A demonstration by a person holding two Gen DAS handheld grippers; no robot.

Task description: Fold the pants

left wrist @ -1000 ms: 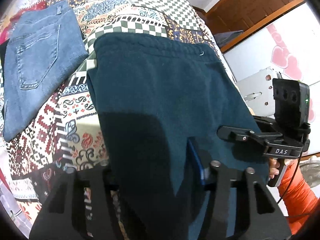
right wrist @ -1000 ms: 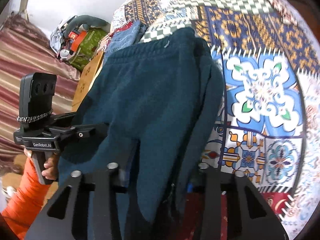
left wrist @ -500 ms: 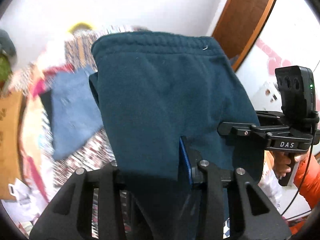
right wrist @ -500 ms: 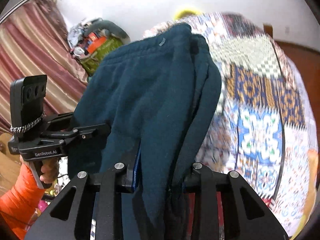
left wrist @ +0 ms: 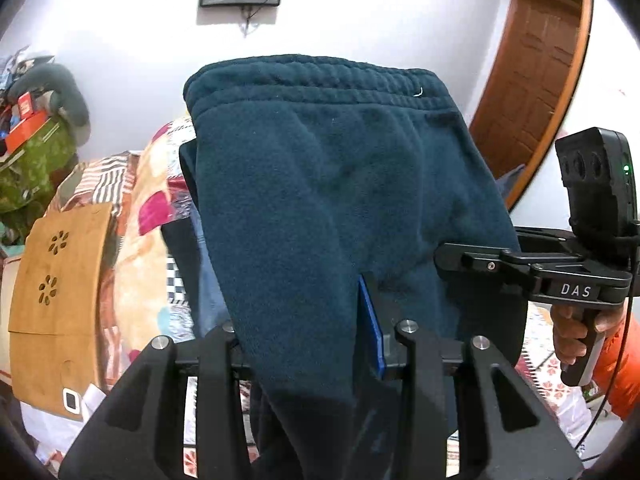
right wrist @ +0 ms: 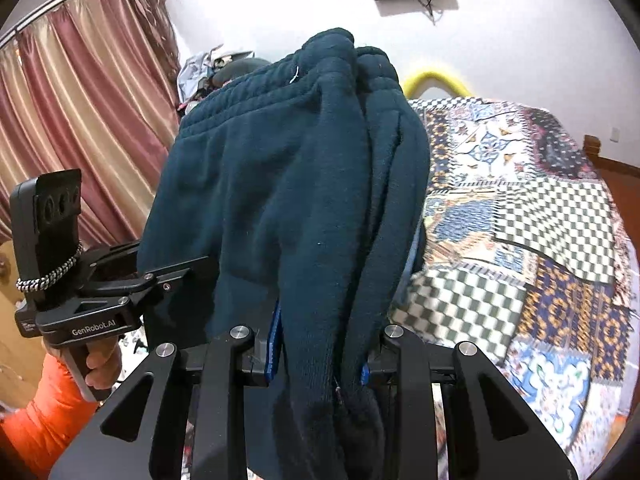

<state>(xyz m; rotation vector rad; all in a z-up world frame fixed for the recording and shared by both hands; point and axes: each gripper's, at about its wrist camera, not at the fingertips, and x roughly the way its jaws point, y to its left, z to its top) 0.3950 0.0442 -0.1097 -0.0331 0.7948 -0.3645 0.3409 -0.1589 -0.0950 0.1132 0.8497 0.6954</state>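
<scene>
Both tools clamp teal pants (left wrist: 340,200): left tool (left wrist: 308,344) "GenRobot.AI", right tool (right wrist: 316,348) "DAS"; other markings unreadable.

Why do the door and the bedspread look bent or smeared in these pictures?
Left wrist view: the fisheye lens bows the wooden door into an arc, while the dark teal pants look sharp. Right wrist view: the patchwork bedspread is smeared, most likely motion blur; the curtain curves near the edge.

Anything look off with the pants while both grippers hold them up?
Slightly. The pants hang uneven: the edge over the right gripper is bunched into thick rolls, while the panel above the left gripper hangs flat. No damage shows.
</scene>
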